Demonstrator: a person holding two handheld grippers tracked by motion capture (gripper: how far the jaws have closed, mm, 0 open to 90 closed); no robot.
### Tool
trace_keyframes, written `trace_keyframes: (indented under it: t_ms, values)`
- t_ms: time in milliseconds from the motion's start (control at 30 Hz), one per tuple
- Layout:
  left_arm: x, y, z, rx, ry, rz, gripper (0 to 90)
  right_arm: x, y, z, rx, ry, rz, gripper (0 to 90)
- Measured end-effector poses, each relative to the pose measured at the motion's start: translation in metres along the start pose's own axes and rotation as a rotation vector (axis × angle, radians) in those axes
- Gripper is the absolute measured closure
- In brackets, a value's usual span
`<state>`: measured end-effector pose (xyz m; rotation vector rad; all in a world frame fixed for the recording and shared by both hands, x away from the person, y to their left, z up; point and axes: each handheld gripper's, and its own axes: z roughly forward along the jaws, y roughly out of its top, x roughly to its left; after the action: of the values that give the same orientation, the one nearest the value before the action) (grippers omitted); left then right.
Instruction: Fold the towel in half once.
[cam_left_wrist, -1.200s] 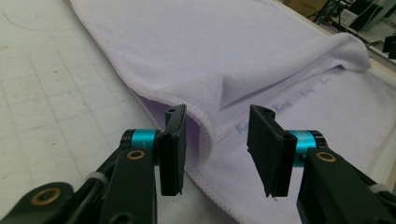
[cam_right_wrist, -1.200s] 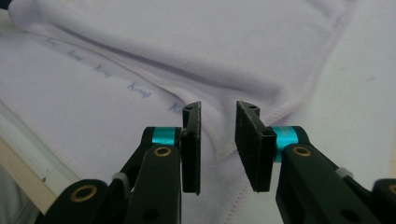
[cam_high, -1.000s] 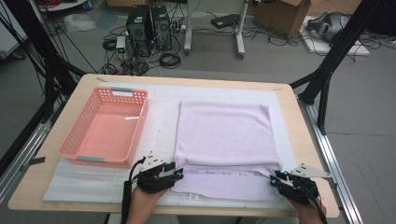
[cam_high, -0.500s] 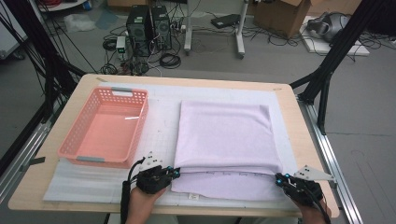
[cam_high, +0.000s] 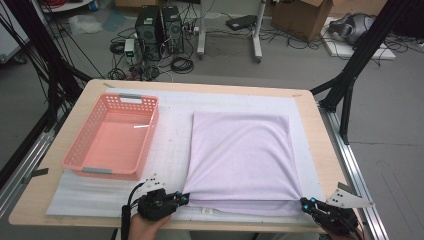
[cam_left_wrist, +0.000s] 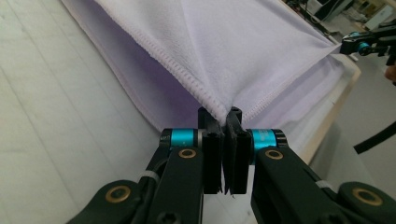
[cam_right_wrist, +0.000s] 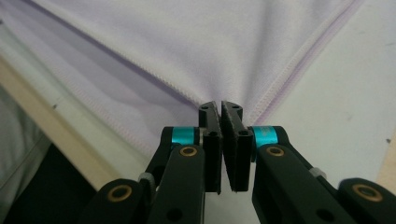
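Note:
A lilac towel (cam_high: 240, 150) lies folded on the white mat (cam_high: 170, 140), its upper layer drawn almost to the near edge. My left gripper (cam_high: 184, 198) is shut on the upper layer's near left corner. In the left gripper view the jaws (cam_left_wrist: 224, 112) pinch the stitched corner of the towel (cam_left_wrist: 233, 46), lifted slightly off the lower layer. My right gripper (cam_high: 303, 201) is shut on the near right corner, its jaws having just closed further. In the right gripper view the hem of the towel (cam_right_wrist: 210, 42) runs into the pinched jaws (cam_right_wrist: 220, 106).
A pink plastic basket (cam_high: 107, 171) stands on the mat to the left of the towel, with nothing in it. The table's wooden near edge (cam_high: 250, 227) runs just beyond the grippers. Cables, computers and boxes lie on the floor beyond the table.
Both grippers have closed on the upper layer's near corners and drawn them outward and toward the near edge. The upper layer now covers most of the lower layer's near strip.

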<state>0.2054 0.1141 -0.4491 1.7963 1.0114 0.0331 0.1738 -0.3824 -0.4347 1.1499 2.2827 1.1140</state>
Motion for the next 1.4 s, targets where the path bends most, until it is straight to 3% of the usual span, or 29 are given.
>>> trace_keyframes:
  t_ms: [367,433,467,500,567,633,733,867,1000,1167,1233,1333,1400]
  values:
    - [-0.008,-0.012,-0.007,0.046,-0.032,0.006,83.8,0.011,-0.010,-0.013,0.020,0.013,-0.021,87.0]
    - [-0.009,-0.009,-0.009,0.010,-0.020,-0.005,67.7,0.012,-0.012,-0.013,0.036,0.004,-0.018,84.9]
    - [-0.010,-0.007,-0.012,-0.032,-0.007,0.001,61.9,0.011,-0.012,-0.014,0.028,0.015,-0.004,76.1]
    - [-0.011,-0.004,-0.015,-0.073,0.011,0.016,59.0,0.010,-0.012,-0.015,0.012,0.023,0.019,67.6]
    - [-0.010,0.003,-0.018,-0.122,0.029,0.026,55.0,0.007,-0.008,-0.019,-0.037,0.024,0.054,64.2]
    - [-0.005,0.008,-0.017,-0.136,0.050,0.027,54.3,0.005,-0.004,-0.021,-0.075,0.014,0.086,62.5]
    - [0.005,0.014,-0.011,-0.126,0.080,0.021,55.2,-0.002,0.001,-0.017,-0.102,-0.029,0.132,62.5]
    - [0.015,0.023,0.002,-0.091,0.109,0.025,61.9,-0.010,0.007,-0.005,-0.085,-0.070,0.151,62.0]
    - [0.030,0.037,0.018,-0.061,0.155,0.018,65.2,-0.012,0.011,0.004,-0.070,-0.073,0.138,61.7]
    - [0.049,0.057,0.040,-0.035,0.172,0.008,66.6,-0.017,0.015,0.008,-0.062,-0.090,0.144,61.2]
    - [0.052,0.064,0.050,-0.004,0.190,0.034,65.8,-0.020,0.016,0.010,-0.059,-0.095,0.151,61.1]
    - [0.056,0.065,0.062,-0.005,0.193,0.032,62.3,-0.023,0.016,0.013,-0.051,-0.102,0.158,61.0]
    - [0.056,0.065,0.068,0.028,0.217,0.037,62.7,-0.026,0.017,0.014,-0.046,-0.105,0.162,60.6]
